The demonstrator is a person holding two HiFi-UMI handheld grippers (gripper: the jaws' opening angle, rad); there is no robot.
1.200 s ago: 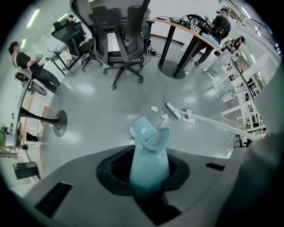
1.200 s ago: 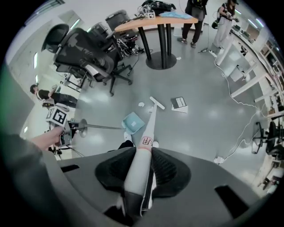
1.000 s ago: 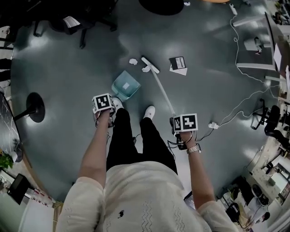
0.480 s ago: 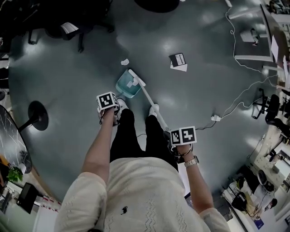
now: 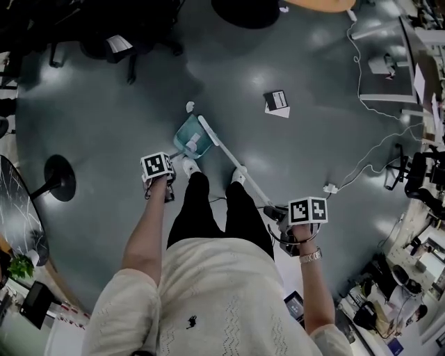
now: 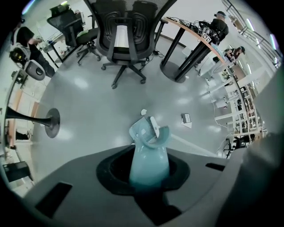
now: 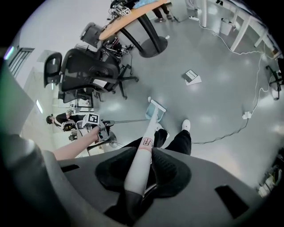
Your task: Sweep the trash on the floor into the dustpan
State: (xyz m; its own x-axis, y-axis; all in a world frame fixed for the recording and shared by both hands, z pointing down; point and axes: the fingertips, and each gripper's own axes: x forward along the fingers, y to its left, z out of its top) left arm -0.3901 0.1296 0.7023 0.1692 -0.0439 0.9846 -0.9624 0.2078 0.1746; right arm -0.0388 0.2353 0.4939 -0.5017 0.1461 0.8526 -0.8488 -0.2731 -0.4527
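A teal dustpan rests on the grey floor just ahead of the person's feet. My left gripper is shut on its handle. The white broom head lies across the pan's right side, and its long handle slants back into my right gripper, which is shut on it. A small crumpled white paper ball lies on the floor just past the pan's far edge, also seen as the paper ball. A small white patch shows inside the pan.
A folded leaflet lies further out to the right. A white cable with a plug block trails at the right. A black office chair, a round stand base and a table foot ring the floor. Desks crowd the right.
The broom head has drawn in from the open floor onto the dustpan's side. My right gripper has pulled back to the right. The paper ball now lies at the pan's far edge.
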